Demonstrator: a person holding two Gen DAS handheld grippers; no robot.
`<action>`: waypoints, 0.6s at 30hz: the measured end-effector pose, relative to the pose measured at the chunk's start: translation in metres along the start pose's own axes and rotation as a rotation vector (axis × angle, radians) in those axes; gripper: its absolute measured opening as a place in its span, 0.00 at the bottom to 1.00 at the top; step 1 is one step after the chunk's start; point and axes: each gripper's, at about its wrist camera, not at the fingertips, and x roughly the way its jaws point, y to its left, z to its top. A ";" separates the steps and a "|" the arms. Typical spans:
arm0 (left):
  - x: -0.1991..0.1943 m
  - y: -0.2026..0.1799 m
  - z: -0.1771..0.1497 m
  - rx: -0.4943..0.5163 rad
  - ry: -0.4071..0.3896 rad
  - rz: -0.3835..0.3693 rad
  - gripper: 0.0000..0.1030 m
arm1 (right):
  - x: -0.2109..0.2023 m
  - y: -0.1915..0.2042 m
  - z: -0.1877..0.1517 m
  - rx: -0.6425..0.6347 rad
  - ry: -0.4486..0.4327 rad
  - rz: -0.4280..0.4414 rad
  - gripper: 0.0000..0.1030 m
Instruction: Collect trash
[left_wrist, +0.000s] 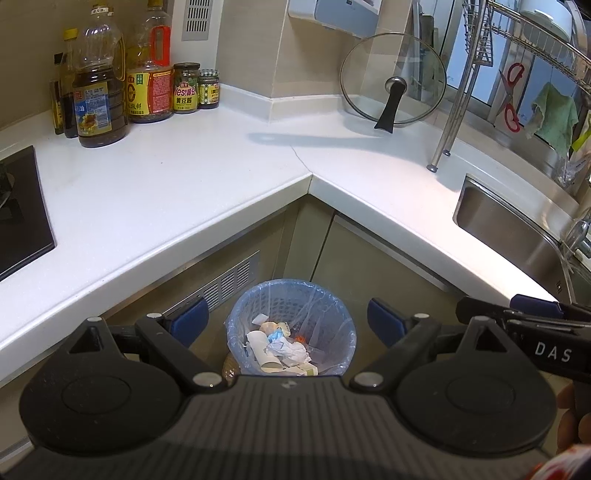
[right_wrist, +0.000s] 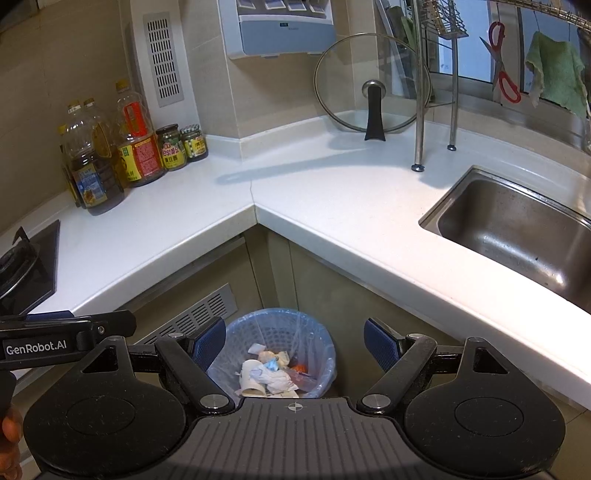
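A blue mesh trash bin (left_wrist: 325, 302) lined with a clear bag stands on the floor in the inner corner of the counter; it also shows in the right wrist view as the bin (right_wrist: 321, 343). Crumpled paper, a white cup and small scraps (left_wrist: 286, 347) lie inside, seen too as trash (right_wrist: 269, 373). My left gripper (left_wrist: 286, 319) hangs above the bin, open, nothing between its blue pads. My right gripper (right_wrist: 295, 341) hovers over the same bin, open and empty. Each gripper's side shows at the edge of the other's view.
The white L-shaped counter (left_wrist: 207, 173) wraps around the bin. Oil bottles and jars (left_wrist: 122, 88) stand at the back left, a stove (left_wrist: 22, 210) at left. A glass lid (left_wrist: 393, 79) leans on the wall. A steel sink (right_wrist: 517, 229) and dish rack are on the right.
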 end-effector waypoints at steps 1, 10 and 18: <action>-0.001 0.000 0.000 0.004 -0.002 0.000 0.89 | 0.000 0.000 0.000 0.000 -0.001 0.000 0.79; -0.001 -0.001 0.000 0.005 -0.004 0.002 0.89 | 0.001 -0.001 0.001 -0.004 -0.001 0.003 0.79; -0.001 0.000 0.000 0.005 -0.005 0.002 0.89 | 0.002 -0.001 0.002 -0.002 -0.001 0.004 0.79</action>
